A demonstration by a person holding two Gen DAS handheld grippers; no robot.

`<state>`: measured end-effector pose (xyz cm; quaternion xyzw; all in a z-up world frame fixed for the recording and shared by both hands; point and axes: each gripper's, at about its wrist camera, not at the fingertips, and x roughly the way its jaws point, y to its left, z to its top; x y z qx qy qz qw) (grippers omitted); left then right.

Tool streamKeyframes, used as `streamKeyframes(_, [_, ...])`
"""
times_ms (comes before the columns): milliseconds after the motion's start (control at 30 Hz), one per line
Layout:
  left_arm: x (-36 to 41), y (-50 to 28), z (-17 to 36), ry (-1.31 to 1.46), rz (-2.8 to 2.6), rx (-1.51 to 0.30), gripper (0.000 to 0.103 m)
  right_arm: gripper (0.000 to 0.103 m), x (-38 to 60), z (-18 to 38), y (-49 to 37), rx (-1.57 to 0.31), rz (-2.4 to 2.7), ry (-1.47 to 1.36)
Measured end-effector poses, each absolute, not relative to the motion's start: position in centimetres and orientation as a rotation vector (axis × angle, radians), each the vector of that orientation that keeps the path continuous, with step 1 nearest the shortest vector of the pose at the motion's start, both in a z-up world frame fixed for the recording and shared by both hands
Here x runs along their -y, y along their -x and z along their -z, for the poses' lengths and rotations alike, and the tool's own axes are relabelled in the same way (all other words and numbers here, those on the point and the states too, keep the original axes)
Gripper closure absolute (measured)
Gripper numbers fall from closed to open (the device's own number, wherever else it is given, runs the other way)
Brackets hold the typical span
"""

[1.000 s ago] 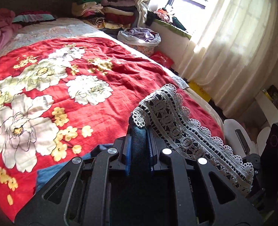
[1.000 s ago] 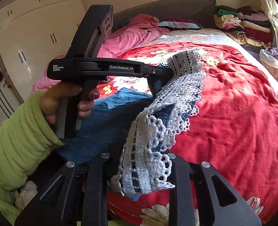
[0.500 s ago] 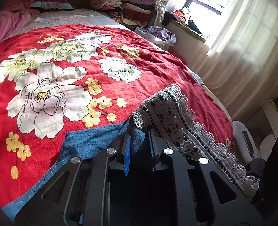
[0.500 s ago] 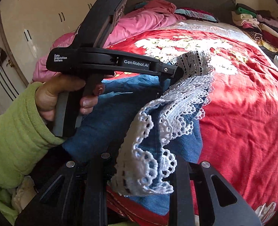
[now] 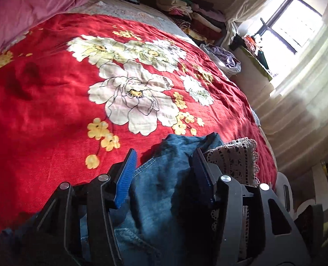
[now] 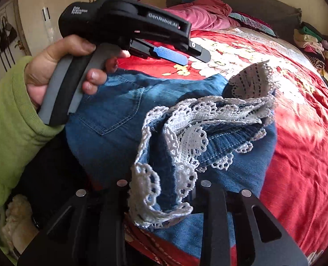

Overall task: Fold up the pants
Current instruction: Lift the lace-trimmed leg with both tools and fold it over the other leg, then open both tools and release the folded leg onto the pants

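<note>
Blue denim pants [image 6: 110, 110] with a white lace hem [image 6: 210, 110] lie folded over on the red flowered bedspread [image 6: 301, 146]. My left gripper [image 5: 164, 155] is opening. Denim [image 5: 155, 190] shows between its jaws, but the blue pads [image 5: 125, 177] stand off it. From the right wrist view the left gripper [image 6: 192, 58] hovers just above the pants' waist end, held by a hand in a green sleeve [image 6: 6, 119]. My right gripper [image 6: 161, 188] still has the bunched lace hem between its fingers while its jaws start opening; the fingertips are hidden by cloth.
A pink blanket [image 5: 30, 6] lies crumpled at the head of the bed. Stacked folded clothes [image 5: 192, 17] and a laundry basket [image 5: 226, 59] stand at the far right, near the curtained window [image 5: 297, 28]. White wardrobe doors [image 6: 37, 22] are on the left.
The left gripper opened and let go of the lace hem, which dropped onto the denim. Both grippers moved forward and lower over the bed, laying the hem end over the waist end.
</note>
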<state>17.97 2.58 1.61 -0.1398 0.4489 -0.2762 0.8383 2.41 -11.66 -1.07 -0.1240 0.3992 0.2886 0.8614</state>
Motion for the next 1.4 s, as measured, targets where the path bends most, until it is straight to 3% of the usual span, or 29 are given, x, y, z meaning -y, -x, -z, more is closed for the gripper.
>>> streamKeyframes(533, [-6.4,-15.8,0.2,0.501,0.603,-0.991,0.039,0.039,9.1,0.6,0.9,-0.685,-0.645,0.431])
streamKeyframes(933, [-3.9,-17.9,2.0,0.437,0.534,-1.069,0.034,0.039,8.9,-0.5,3.0,-0.670,-0.716,0.441])
streamKeyframes(1000, [-3.4,-18.1,2.1,0.414,0.501,-1.068,0.044,0.039,8.1,0.0,2.8,-0.682,-0.712,0.465])
streamKeyframes(1033, [-3.2,-18.2,2.2,0.406,0.496,-1.067,0.060,0.040,7.7,0.4,2.9,-0.704,-0.704,0.483])
streamKeyframes(1067, [-3.1,-18.3,2.3,0.414,0.511,-1.067,0.084,0.046,7.4,1.0,2.6,-0.731,-0.699,0.498])
streamKeyframes(1100, [-2.9,-18.2,2.2,0.417,0.520,-1.068,0.087,0.069,7.1,1.7,2.2,-0.765,-0.704,0.505])
streamKeyframes(1133, [-2.7,-18.1,2.0,0.396,0.508,-1.062,0.088,0.080,7.1,2.0,1.9,-0.790,-0.722,0.489])
streamKeyframes(1267, [-3.3,-16.7,0.1,0.393,0.517,-0.993,0.090,0.080,7.7,0.8,1.7,-0.785,-0.806,0.379])
streamKeyframes(1400, [-3.1,-17.1,1.7,0.357,0.485,-1.018,0.089,0.076,7.5,2.3,0.6,-0.843,-0.802,0.368])
